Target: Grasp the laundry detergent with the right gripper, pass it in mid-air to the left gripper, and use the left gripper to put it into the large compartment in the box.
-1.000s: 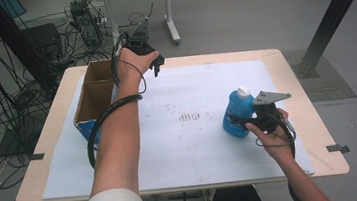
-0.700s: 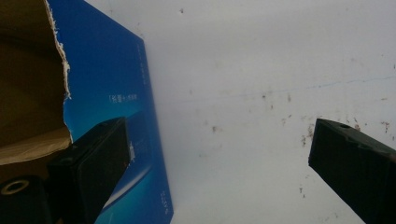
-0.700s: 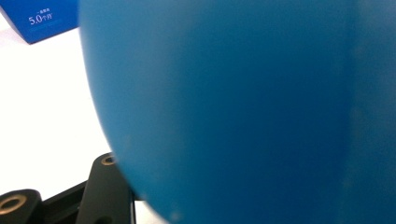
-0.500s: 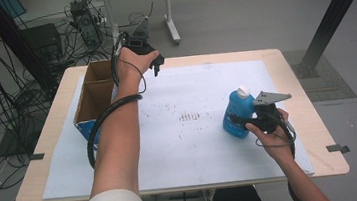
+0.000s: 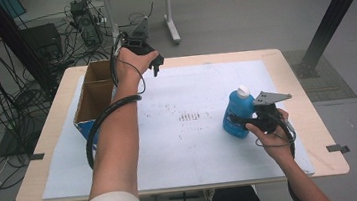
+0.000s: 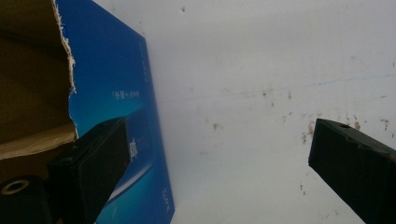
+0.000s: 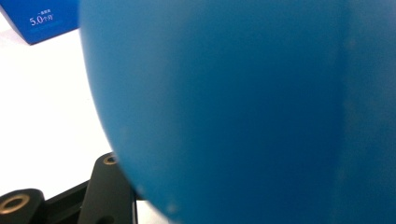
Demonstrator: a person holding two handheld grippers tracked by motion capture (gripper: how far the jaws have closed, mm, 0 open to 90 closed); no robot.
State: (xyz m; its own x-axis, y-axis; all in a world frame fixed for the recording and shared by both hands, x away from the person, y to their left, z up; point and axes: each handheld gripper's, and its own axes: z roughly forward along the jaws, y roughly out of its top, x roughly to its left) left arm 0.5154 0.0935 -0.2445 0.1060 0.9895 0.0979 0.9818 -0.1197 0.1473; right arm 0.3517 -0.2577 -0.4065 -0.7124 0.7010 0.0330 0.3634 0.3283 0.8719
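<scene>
Right claw [image 5: 245, 122]: pinching the blue bottle [image 5: 237, 114] low on its body — in the right gripper view the bottle's blue wall [image 7: 243, 107] sits right up against the camera, with one black jaw showing at the bottom left.
Blue bottle: upright on the white sheet [image 5: 196, 144] at the right side of the worktop [image 5: 308, 112], white cap on top, just ahead of the right hand [image 5: 270, 133].
Left claw [image 5: 155, 65]: spread wide with nothing between the jaws; it hangs over the far edge of the sheet, just beside the cardboard box [image 5: 96, 96].
Left gripper view: the two jaws stand well apart over the stained white sheet [image 6: 261, 93] — the box's blue side [image 6: 121, 102] and its torn brown flap lie at the left.
Cardboard box: open at the top, blue outside, at the far left of the worktop, well apart from the bottle.
</scene>
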